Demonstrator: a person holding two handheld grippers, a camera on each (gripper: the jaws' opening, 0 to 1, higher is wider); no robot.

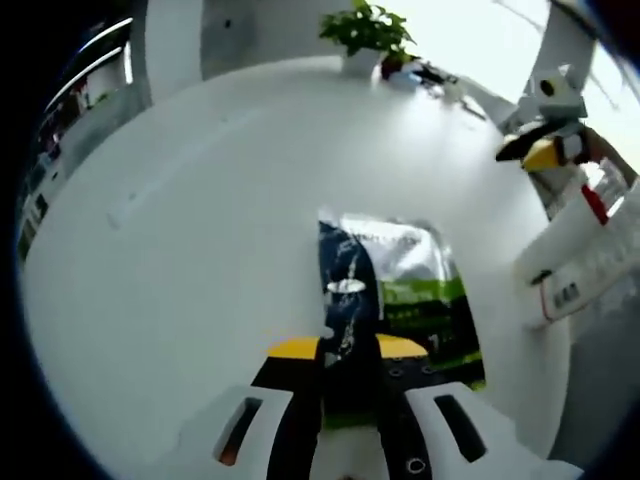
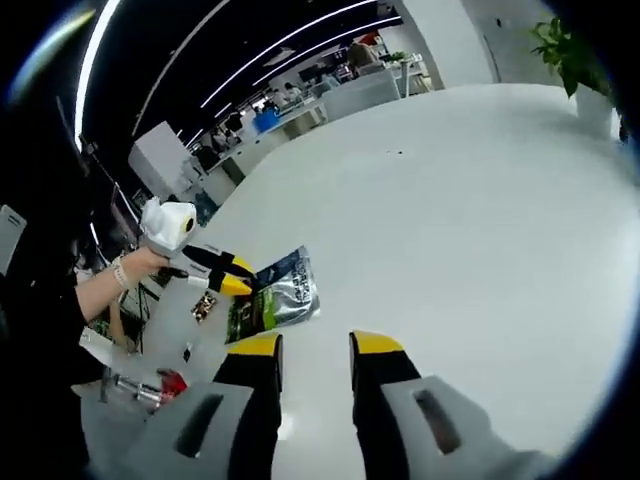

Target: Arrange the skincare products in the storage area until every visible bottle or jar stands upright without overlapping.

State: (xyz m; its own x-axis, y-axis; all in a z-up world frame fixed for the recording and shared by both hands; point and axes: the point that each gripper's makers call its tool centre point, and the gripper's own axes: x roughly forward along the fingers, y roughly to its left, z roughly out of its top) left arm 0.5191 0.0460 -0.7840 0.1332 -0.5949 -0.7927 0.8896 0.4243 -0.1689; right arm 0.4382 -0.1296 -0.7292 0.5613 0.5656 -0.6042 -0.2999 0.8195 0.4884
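A flat foil sachet (image 1: 400, 270), dark blue, silver and green, lies on the white table (image 1: 200, 230). My left gripper (image 1: 348, 348) is shut on its near edge, and the dark blue side runs up between the yellow tips. In the right gripper view the same sachet (image 2: 278, 296) lies left of centre, with the left gripper (image 2: 228, 277) at its left edge and a person's hand (image 2: 135, 264) behind it. My right gripper (image 2: 316, 345) hovers open over bare table, nothing between its fingers. It appears in the left gripper view at the upper right (image 1: 545, 152).
A white box (image 1: 585, 262) with a label and a red item (image 1: 596, 204) sits at the table's right edge. In the right gripper view it is the white tray (image 2: 172, 330) by a red item (image 2: 168, 383). A potted plant (image 1: 368, 35) stands far back. Office desks lie beyond.
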